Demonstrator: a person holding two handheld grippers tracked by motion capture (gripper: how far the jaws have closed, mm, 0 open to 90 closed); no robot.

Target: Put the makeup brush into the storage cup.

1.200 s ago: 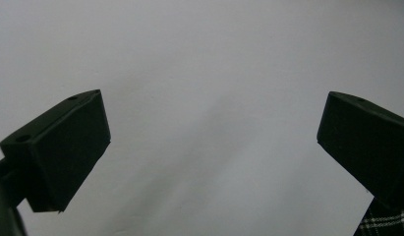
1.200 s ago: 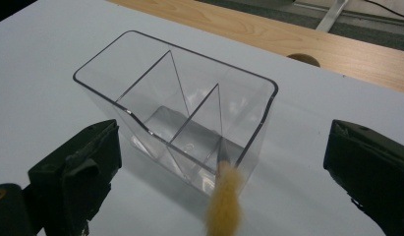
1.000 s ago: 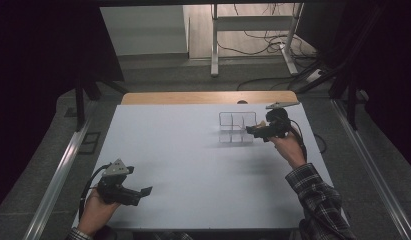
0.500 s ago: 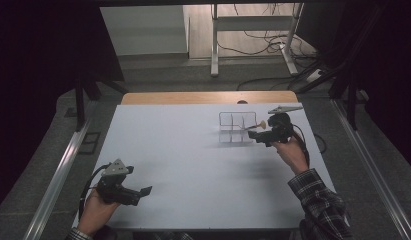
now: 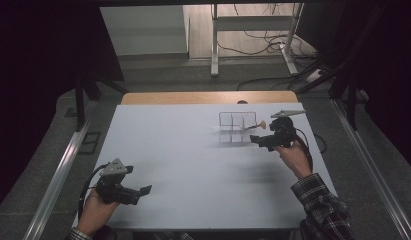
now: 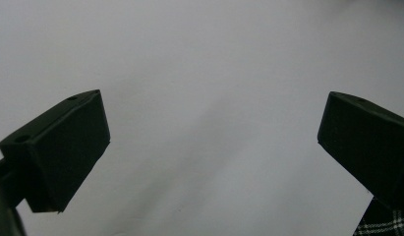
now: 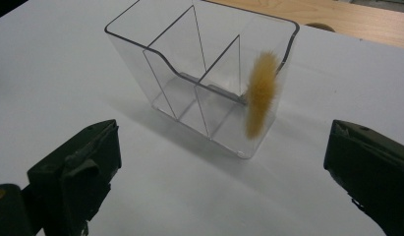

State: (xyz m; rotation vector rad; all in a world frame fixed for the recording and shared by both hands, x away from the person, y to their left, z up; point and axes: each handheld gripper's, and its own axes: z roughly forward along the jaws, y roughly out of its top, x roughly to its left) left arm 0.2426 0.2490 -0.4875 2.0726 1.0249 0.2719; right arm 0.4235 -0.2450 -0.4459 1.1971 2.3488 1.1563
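The brush (image 7: 261, 93) stands at the right end of the clear organizer (image 7: 140, 54), bristles up, its long axis tilted toward the right gripper (image 7: 224, 132). That gripper sits just in front of it with jaws spread wide and empty, and is by far the nearer one. The left gripper (image 6: 214, 113) is also released, resting over bare table (image 6: 199, 49) well apart at the near left corner. Since half a second ago the right gripper has drawn back slightly toward the person (the organizer has not moved).
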